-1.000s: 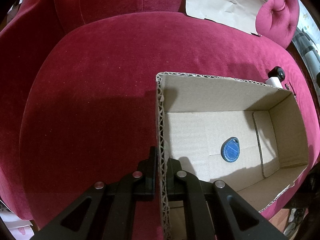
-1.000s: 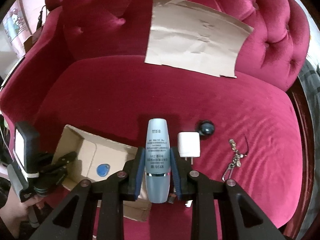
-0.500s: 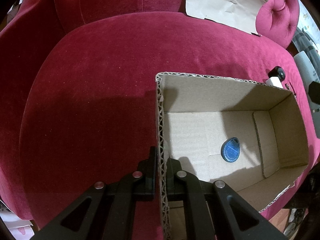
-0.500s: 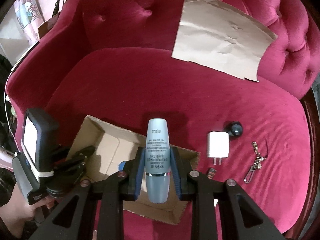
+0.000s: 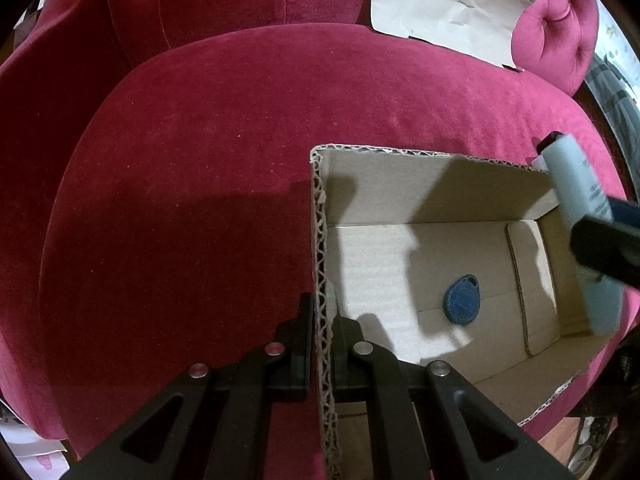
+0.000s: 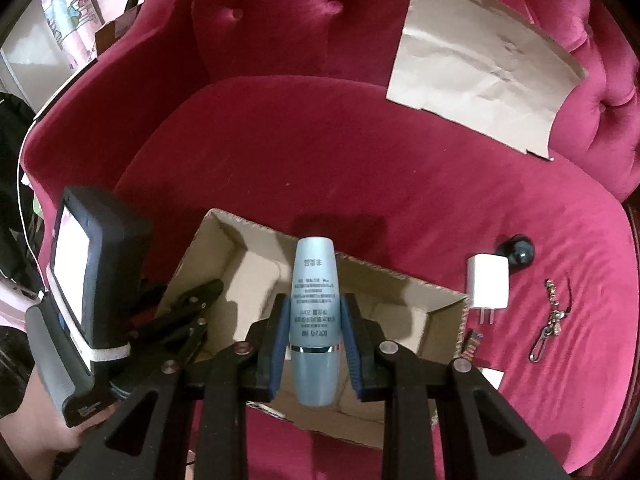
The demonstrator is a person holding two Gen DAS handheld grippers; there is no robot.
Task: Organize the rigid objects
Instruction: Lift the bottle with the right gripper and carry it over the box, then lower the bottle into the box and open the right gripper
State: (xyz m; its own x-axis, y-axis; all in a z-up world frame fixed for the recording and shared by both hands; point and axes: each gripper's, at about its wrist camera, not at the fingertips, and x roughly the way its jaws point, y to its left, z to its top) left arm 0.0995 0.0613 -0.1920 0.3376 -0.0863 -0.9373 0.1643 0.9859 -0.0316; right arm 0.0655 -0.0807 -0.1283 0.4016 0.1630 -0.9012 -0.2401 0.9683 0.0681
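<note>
The box point(image 6: 440, 316) sat on the sofa seat point(image 6: 320, 152). A key fob point(image 5: 462, 300) lay on the box floor. The bottle point(image 6: 315, 320) hung above the box. Right of the box lay a charger point(image 6: 488, 286), with a ball point(image 6: 520, 250) behind it and a keychain point(image 6: 550, 326) farther right. A sheet point(image 6: 480, 60) leaned against the backrest.

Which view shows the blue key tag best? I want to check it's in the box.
The left wrist view: the blue key tag lies unobstructed on the floor of the cardboard box. In the right wrist view the held bottle and right gripper hide it.
</note>
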